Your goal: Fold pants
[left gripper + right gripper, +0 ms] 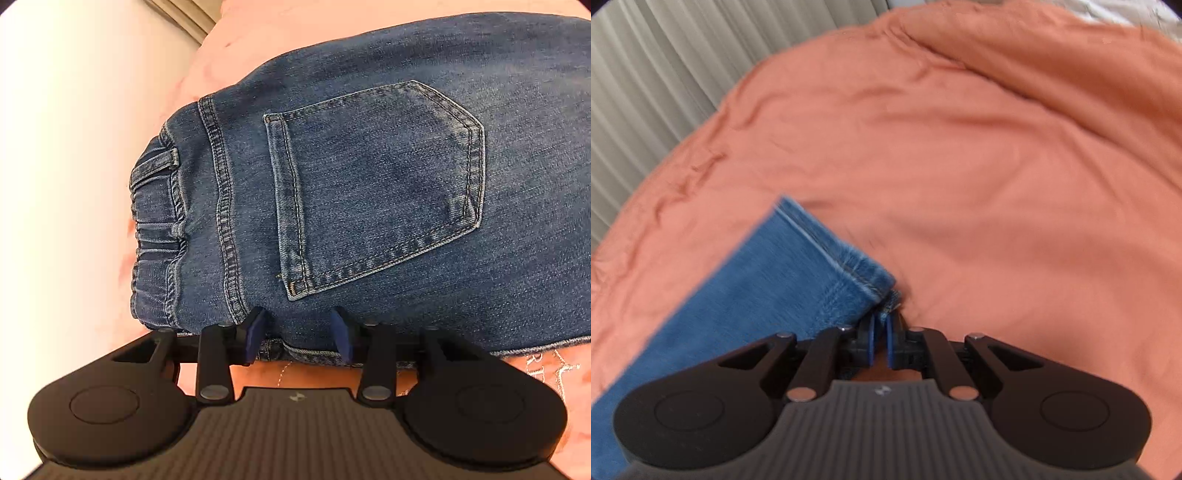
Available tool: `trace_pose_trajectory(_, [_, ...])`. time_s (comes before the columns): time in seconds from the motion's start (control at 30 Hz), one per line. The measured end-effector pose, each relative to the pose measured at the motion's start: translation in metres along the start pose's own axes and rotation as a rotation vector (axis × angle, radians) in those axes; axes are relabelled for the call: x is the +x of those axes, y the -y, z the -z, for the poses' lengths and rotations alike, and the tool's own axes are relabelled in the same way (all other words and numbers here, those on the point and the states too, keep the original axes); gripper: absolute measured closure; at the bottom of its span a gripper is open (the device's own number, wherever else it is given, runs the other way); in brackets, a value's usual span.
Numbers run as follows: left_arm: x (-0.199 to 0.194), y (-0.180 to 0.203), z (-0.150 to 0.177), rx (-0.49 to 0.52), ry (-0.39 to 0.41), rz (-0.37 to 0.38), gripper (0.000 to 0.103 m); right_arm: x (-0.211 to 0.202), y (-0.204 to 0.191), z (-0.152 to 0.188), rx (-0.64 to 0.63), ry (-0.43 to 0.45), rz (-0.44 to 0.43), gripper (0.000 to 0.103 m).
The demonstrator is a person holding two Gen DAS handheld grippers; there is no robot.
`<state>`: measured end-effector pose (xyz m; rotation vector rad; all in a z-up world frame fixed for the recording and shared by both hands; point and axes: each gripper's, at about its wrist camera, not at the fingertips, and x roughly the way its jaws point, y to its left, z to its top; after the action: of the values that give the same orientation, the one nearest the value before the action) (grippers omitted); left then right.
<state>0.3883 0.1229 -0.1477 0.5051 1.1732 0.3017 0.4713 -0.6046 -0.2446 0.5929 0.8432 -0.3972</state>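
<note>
Black linkages and blue pads of the left gripper (299, 334) fill the bottom of its view, fingers spread apart and straddling the near folded edge of the jeans (369, 192) just below the back pocket (376, 188); the pads do not look pressed on the denim yet. Beside the pocket, the elasticated waistband (155, 229) bunches up at the left of the cloth.

On the other side, the right gripper (881, 334) has its fingers pressed together, pinching the corner of the leg hem (857, 269) (a sliver of denim shows between the blue pads). The jeans lie flat on an orange bedspread (997, 166), legs apparently stacked one on the other, with pale curtains (646, 92) beyond the bed.

Denim of this kind should handle as fairly heavy and limp: it will droop between two holds but hold a crease well, and its coarse weave is unlikely to slip from the pads. Doubled seams at hem and waistband are the firmest places to grasp, so the left gripper would do well to close on the thick near edge by the waistband, catching every layer.
</note>
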Motion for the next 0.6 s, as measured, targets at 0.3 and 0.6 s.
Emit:
trace_pose_trajectory(0.3, [-0.034, -0.016, 0.018, -0.044, 0.106, 0.042, 0.053, -0.031, -0.002, 0.002, -0.111, 0.013, 0.070, 0.079])
trace_pose_trajectory(0.6, [-0.106, 0.007, 0.000, -0.052, 0.266, 0.265, 0.053, -0.073, 0.006, 0.012, -0.019, 0.008, -0.105, 0.040])
